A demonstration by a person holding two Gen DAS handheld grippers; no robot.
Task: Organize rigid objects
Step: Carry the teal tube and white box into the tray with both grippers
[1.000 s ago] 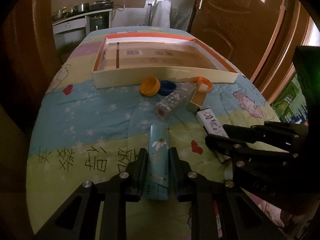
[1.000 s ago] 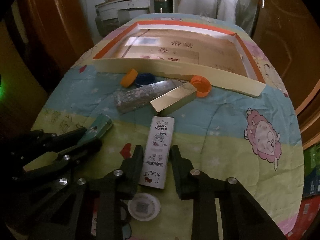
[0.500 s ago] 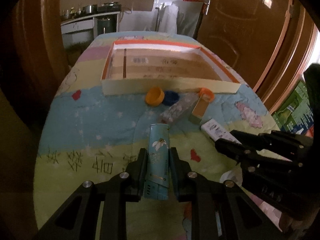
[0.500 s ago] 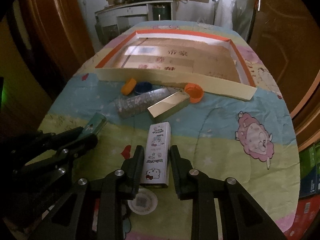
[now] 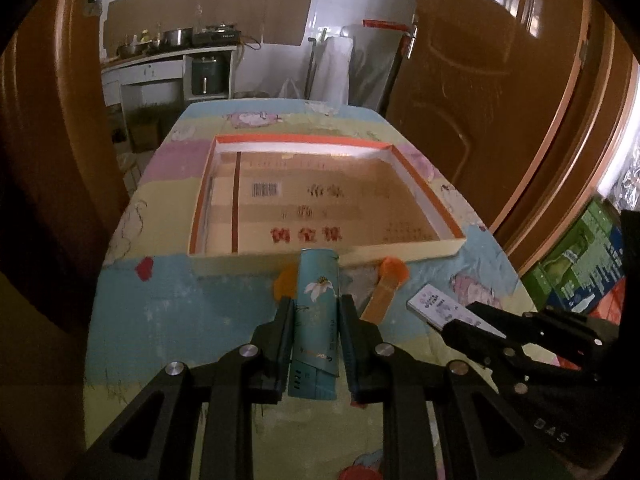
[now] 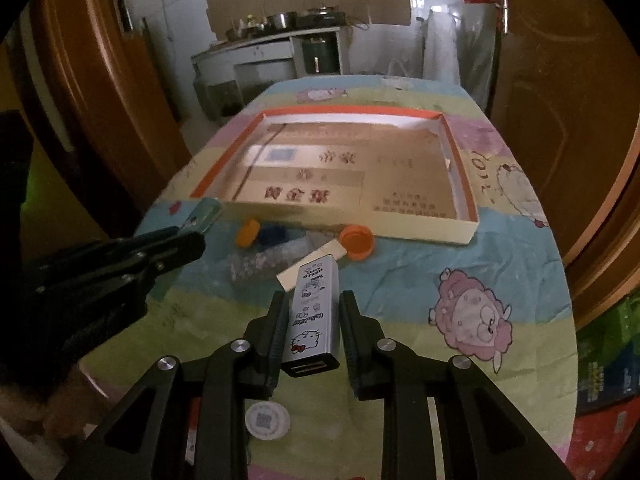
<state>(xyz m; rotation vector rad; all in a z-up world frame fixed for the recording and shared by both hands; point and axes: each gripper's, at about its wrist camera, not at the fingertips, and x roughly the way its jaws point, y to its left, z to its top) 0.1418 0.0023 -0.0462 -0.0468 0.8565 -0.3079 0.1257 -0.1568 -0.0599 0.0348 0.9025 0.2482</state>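
Teal box (image 5: 316, 312) sits clamped in the left gripper (image 5: 315, 336), raised near the tray (image 5: 400, 254); the right gripper (image 6: 311, 332) grips the Hello Kitty box (image 6: 314, 312). Both seem lifted. Either could catch the tray's front wall and slip.

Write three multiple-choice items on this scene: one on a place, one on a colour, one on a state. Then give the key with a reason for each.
1. Where is the orange cap lying?
A. inside the tray
B. on the blanket just outside the tray's near wall
C. under the right tool

2. What colour is the box held in the left tool?
A. teal
B. red
C. black

3. What state is the flat cardboard tray in?
A. holding several boxes
B. turned upside down
C. holding no objects

Key: 1 B, the cap sits on the blanket against the wall's outer side. 2 A, the teal box bears a white flower. 3 C, only the printed floor shows inside.
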